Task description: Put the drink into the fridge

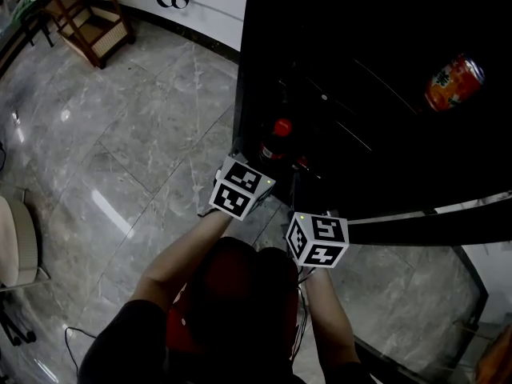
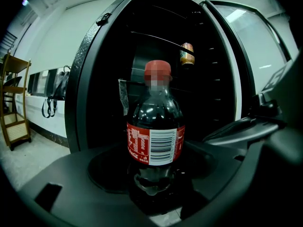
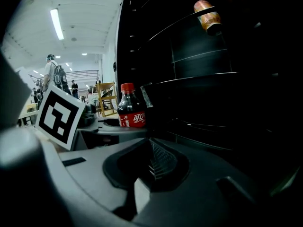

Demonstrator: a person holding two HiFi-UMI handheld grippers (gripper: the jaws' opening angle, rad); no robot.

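At edge of open fridge (image 2: 79,79), left tongs (image 2: 154,174) holding cola bottle (image 2: 155,126)

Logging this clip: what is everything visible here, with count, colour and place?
fridge: 1, black, door open
cola bottle: 1, dark with red cap and label, held upright at the fridge opening
can: 1, orange, on an upper fridge shelf
wooden rack: 1, brown, on the floor by the white wall
chair: 1, white, left edge of the head view
floor: grey marble tiles
left gripper: 1, grey, shut on the cola bottle
right gripper: 1, grey, jaws together, empty
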